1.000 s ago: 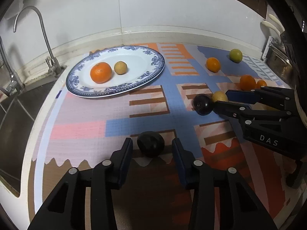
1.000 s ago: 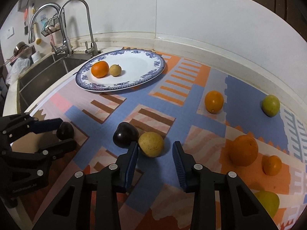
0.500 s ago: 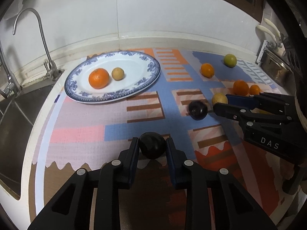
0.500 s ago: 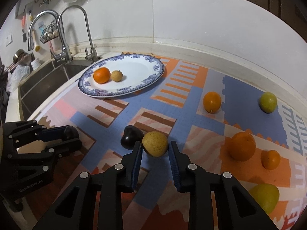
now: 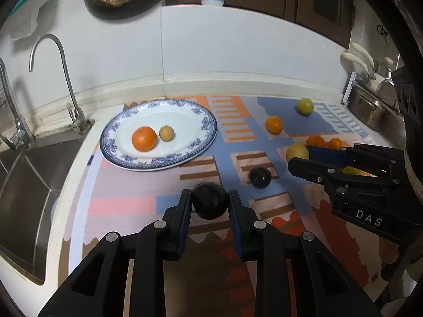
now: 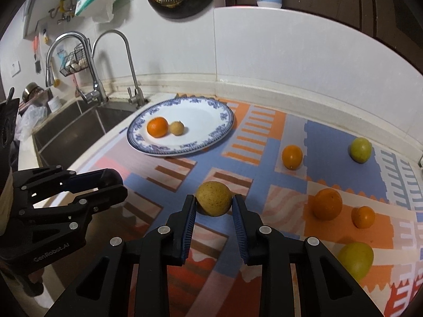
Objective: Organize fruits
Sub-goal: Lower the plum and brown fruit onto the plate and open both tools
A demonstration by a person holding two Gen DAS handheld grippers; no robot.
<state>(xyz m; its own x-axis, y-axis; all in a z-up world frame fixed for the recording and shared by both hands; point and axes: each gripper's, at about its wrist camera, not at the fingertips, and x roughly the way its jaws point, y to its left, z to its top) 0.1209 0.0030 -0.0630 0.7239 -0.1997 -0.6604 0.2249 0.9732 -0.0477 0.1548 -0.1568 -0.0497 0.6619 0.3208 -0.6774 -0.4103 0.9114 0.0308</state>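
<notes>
My left gripper [image 5: 210, 202] is shut on a dark plum [image 5: 210, 200] and holds it above the patterned mat. My right gripper [image 6: 214, 206] is shut on a yellow-brown fruit [image 6: 214, 198], also lifted; it shows in the left wrist view [image 5: 297, 152] too. A blue-rimmed white plate [image 5: 203, 124] holds an orange [image 5: 144, 138] and a small tan fruit [image 5: 166, 133]. A second dark plum [image 5: 260, 177] lies on the mat between the grippers.
Loose fruit lies on the mat at the right: oranges [image 6: 292, 156] [image 6: 327, 204] [image 6: 363, 217] and green fruits [image 6: 361, 149] [image 6: 355, 260]. A sink [image 6: 68, 129] with taps [image 6: 92, 89] is at the left. The white wall runs behind.
Both grippers closed on their fruits and lifted them off the mat. The second dark plum stayed on the mat.
</notes>
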